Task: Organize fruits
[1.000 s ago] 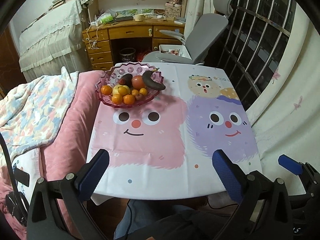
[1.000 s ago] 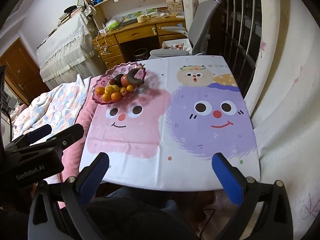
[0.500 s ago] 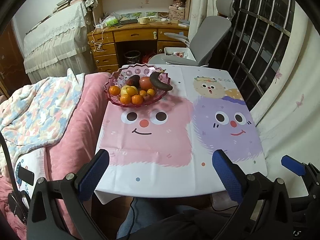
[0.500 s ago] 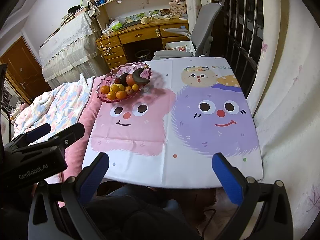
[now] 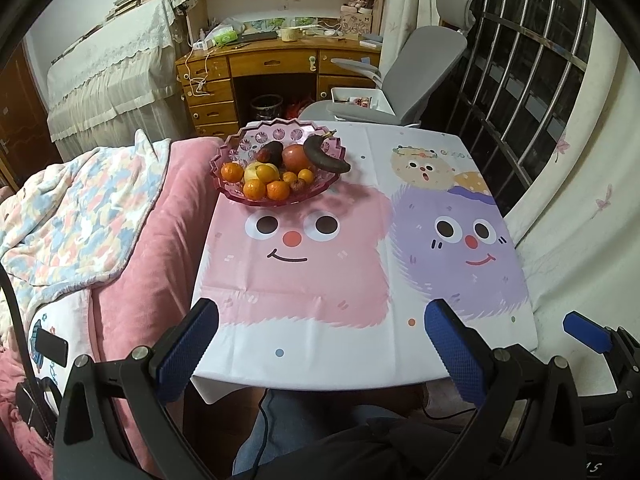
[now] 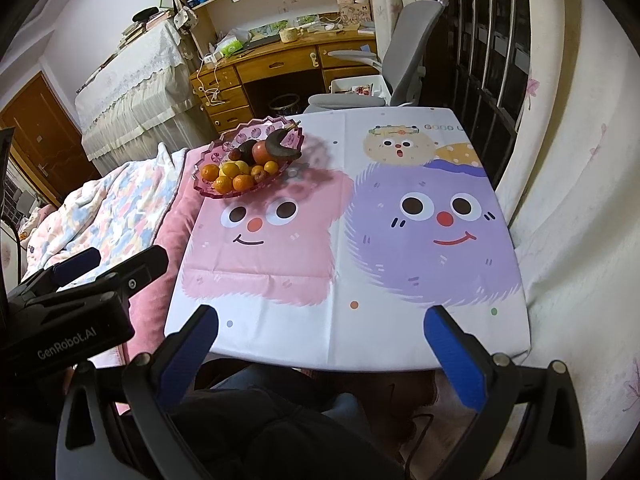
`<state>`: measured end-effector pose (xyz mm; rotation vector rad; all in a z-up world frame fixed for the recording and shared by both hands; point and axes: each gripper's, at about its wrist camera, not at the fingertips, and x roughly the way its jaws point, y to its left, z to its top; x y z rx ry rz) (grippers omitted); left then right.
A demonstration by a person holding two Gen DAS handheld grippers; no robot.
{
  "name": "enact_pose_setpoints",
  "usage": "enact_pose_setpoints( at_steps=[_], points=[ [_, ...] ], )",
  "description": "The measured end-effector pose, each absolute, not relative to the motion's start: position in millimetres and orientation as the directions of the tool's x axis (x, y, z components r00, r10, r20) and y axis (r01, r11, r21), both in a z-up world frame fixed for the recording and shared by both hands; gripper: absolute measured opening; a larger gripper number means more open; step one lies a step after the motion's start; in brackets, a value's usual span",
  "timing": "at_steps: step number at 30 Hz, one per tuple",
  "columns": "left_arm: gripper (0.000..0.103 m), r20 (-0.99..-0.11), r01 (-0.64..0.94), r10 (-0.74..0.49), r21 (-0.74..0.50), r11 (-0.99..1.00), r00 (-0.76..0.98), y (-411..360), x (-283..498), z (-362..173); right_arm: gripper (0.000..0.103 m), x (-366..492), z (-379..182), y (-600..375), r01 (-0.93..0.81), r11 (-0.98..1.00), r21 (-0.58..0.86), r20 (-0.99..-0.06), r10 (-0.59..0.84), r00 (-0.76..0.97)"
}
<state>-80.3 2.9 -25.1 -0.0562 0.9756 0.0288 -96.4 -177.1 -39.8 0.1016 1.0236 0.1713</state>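
Pink glass fruit bowl [image 5: 276, 156] sits at table's [image 5: 320, 344] 11 o'clock corner w/ oranges, apple, dark banana [image 5: 326, 158] inside. Left tool [image 5: 320, 344] & right tool [image 6: 320, 344] both spread wide, empty, hovering at table's 6 o'clock edge.

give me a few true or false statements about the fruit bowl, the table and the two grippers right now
1. The scalloped pink glass bowl sits at the table's far left corner. True.
2. The blackened overripe banana lies on the cartoon-printed tablecloth, outside the bowl. False: it rests in the bowl, its end poking over the rim.
3. The left gripper is open and holds nothing. True.
4. The right gripper is shut on a small orange tangerine. False: it is open and empty; the tangerines are in the bowl.
5. The grey office chair stands beyond the table's far edge. True.
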Motion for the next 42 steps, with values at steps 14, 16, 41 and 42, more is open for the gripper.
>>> enact_pose_setpoints(
  at_steps=[14,16,41,42],
  points=[
    [0.102,-0.840,-0.056,-0.001,-0.037,0.998,0.543,1.4,-74.5,-30.7,0.103,-87.3,-42.8,-182.3,-0.090,0.982,0.165,-0.849,0.188,0.494],
    [0.102,-0.839,-0.055,-0.001,-0.037,0.998,0.544,1.5,-74.6,-30.5,0.103,-87.2,-42.7,-182.3,-0.090,0.982,0.165,-0.849,0.188,0.494],
    [0.102,-0.843,-0.043,-0.007,-0.036,0.998,0.537,-1.4,-60.0,-31.7,0.103,-84.2,-41.9,-183.4,-0.089,0.983,0.162,-0.850,0.185,0.493],
    [0.102,-0.843,-0.044,-0.007,-0.036,0.998,0.537,-1.8,-59.2,-32.1,0.103,-84.1,-42.1,-183.6,-0.089,0.983,0.162,-0.850,0.185,0.493]
  ],
)
